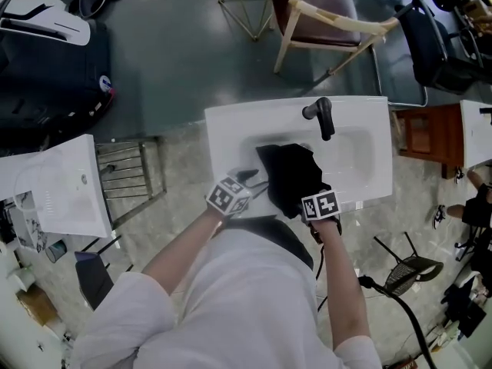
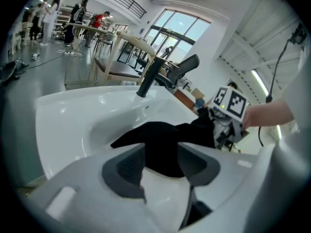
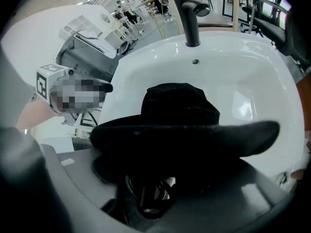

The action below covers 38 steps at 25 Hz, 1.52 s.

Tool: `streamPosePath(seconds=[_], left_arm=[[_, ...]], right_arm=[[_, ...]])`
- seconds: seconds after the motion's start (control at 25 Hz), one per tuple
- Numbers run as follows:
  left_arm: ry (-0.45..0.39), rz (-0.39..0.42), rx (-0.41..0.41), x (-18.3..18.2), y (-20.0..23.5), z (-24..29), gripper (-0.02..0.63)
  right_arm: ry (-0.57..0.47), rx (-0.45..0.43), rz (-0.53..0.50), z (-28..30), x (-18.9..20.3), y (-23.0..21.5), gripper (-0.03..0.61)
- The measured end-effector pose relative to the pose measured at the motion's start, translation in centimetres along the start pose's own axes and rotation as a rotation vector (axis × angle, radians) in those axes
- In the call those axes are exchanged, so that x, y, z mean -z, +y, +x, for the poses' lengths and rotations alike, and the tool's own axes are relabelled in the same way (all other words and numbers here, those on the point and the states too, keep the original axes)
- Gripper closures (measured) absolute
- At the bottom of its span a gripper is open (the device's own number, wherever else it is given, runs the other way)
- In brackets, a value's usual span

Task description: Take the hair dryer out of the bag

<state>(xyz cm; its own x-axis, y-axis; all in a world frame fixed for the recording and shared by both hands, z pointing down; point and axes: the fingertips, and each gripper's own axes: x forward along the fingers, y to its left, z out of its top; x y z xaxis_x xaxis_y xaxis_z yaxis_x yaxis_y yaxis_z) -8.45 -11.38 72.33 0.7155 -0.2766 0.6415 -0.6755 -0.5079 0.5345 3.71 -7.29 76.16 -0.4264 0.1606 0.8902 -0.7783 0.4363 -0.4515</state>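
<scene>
A black fabric bag [image 1: 290,174] lies in the white sink [image 1: 231,129] below the black faucet [image 1: 323,116]. My left gripper [image 1: 257,181] is at the bag's left edge. In the left gripper view its jaws [image 2: 160,164] stand open, with the bag [image 2: 165,135] just beyond the pads and untouched. My right gripper [image 1: 310,194] is at the bag's near right side. In the right gripper view a fold of the bag [image 3: 184,135] lies across the jaws and hides the pads, which are shut on it. A black loop [image 3: 150,198] shows under the fold. No hair dryer shows.
A wooden chair [image 1: 315,21] stands behind the sink. A second white basin [image 1: 61,191] and a wire rack [image 1: 131,175] are to the left. On the right, a black cable [image 1: 400,306] runs on the floor by a mesh stool [image 1: 411,271].
</scene>
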Motion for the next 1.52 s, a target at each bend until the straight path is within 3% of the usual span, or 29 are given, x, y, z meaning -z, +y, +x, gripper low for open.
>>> streamPosePath(seconds=[0.36, 0.72, 0.88, 1.04, 1.52], left_arm=[[0.039, 0.052, 0.058, -0.3, -2.5, 2.4, 0.405], [0.003, 0.084, 0.059, -2.1, -4.0, 1.6, 0.411], [-0.018, 0.060, 0.020, -2.4, -3.8, 0.2, 0.413], [-0.050, 0.025, -0.044, -2.3, -4.2, -0.4, 0.414], [-0.200, -0.122, -0.211, -0.9, -11.0, -0.4, 0.416]], right_arm=[[-0.026, 0.008, 0.024, -4.8, 3.4, 1.0, 0.327], [-0.087, -0.155, 0.168, -7.9, 6.3, 1.3, 0.327], [-0.095, -0.243, 0.199, -9.1, 7.7, 1.4, 0.327], [-0.083, -0.311, 0.167, -10.5, 8.9, 0.6, 0.327], [-0.079, -0.505, 0.090, -15.8, 13.7, -2.0, 0.327]])
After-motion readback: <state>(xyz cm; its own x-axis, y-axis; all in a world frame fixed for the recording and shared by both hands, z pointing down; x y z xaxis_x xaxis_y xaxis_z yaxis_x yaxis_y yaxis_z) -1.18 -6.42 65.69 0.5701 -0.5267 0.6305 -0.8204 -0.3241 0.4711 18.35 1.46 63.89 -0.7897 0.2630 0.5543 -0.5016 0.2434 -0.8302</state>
